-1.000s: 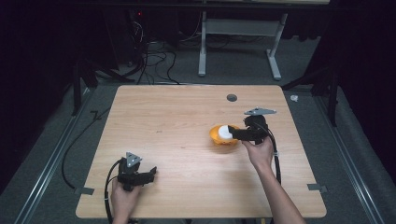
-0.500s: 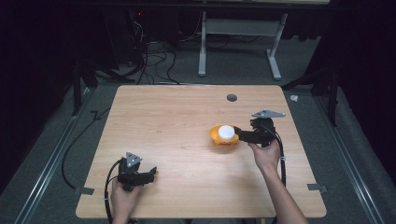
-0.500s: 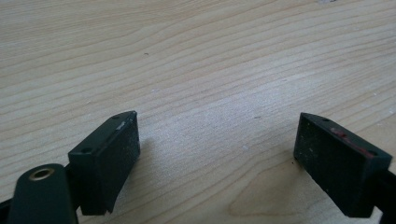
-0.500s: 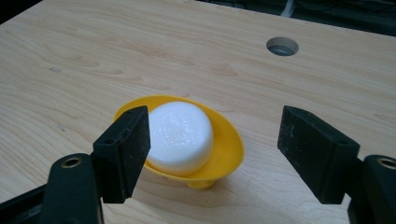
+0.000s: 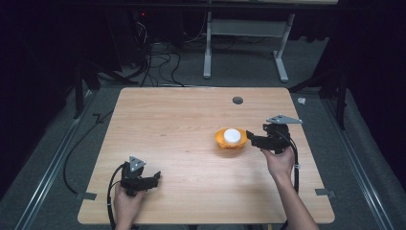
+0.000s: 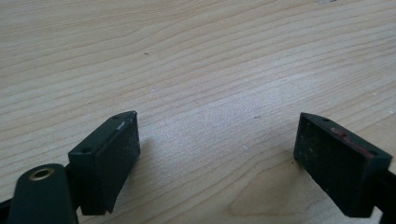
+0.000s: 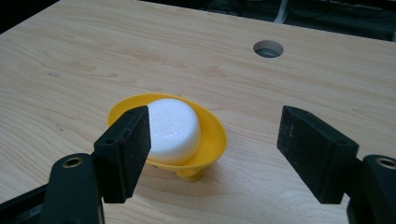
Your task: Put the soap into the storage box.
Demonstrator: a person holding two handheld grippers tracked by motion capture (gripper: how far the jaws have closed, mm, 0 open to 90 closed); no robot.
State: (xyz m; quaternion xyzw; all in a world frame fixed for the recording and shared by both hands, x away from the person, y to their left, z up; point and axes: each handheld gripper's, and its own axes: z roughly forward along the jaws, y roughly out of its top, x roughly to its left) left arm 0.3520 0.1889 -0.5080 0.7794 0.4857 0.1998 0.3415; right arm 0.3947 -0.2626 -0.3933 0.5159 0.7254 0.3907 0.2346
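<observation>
While the person's forearms come in from the near edge of the wooden table (image 5: 182, 129), each hand holds a black two-jaw gripper. Nearest, at the front left corner, the left gripper (image 5: 155, 178) rests low over the tabletop with its jaws spread wide apart and nothing between them; the left gripper view shows bare pale wood grain in the gap. A black cable (image 5: 113, 178) loops from this gripper back toward the table edge.

Farther in and to the right, the right gripper (image 5: 251, 140) points leftward across the table at a small yellow bowl (image 5: 221, 140), which sits on the wood right of centre. A white round block (image 5: 232, 135), shaped like a puck of soap, lies inside the bowl. The right gripper's jaws have just been closing a little, yet they stand released: the right gripper view shows both pads apart, just short of the bowl, with nothing pressed between them. The bowl stands just beyond the fingertips, its rim partly hidden behind the jaw at that view's left side.

Nothing lies between gripper and bowl. Beyond them, near the far edge, a round cable hole (image 5: 237, 100) is cut through the tabletop. Past the table, on dark carpet, stand the white legs of another desk (image 5: 207, 52) and a tangle of cables (image 5: 158, 57).
</observation>
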